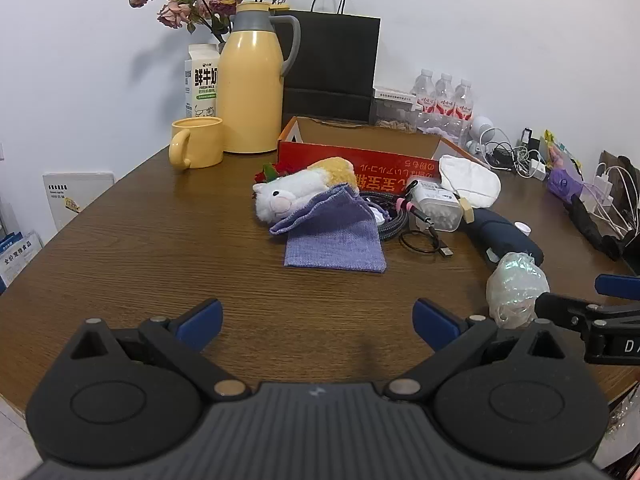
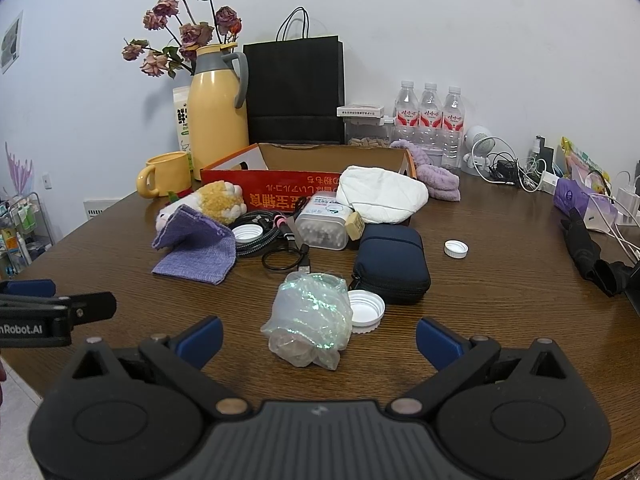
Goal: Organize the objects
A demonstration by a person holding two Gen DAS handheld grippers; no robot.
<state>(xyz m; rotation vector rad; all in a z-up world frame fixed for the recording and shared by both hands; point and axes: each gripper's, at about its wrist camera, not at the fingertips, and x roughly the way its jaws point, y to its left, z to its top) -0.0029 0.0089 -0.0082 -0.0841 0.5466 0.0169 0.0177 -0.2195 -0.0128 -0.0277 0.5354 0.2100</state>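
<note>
We see a wide brown wooden tabletop [image 2: 500, 304] carrying everything, with a black paper bag [image 2: 295, 92] standing against the wall at its back and a yellow thermos jug [image 2: 218, 116] just left of it, dried roses [image 2: 180, 36] rising behind the jug. In front of the bag lies an open red cardboard box [image 2: 280, 186], its printed side facing us, and a yellow mug [image 2: 164, 174] sits to the left of the box. A white folded cloth [image 2: 382, 196] rests at the box's right front corner, a dark blue zip pouch [image 2: 392, 264] lies nearer us below it, and a purple woven cloth [image 2: 196, 252] drapes over a white and yellow plush toy [image 2: 218, 200] left of the middle. Between these we make out coiled black cables [image 2: 256, 236] and a clear tub of cotton swabs [image 2: 324, 226]. Closest to us lies a crinkled clear bag with iridescent strands [image 2: 310, 316], touching a white lid [image 2: 366, 310] on its right; a smaller white cap [image 2: 456, 249] sits apart, right of the pouch. Our right tongs [image 2: 319, 338] stand spread wide with the crinkled bag just ahead of their blue tips, untouched, and our left tongs [image 1: 318, 326] are likewise spread wide over bare wood, gripping nothing
</note>
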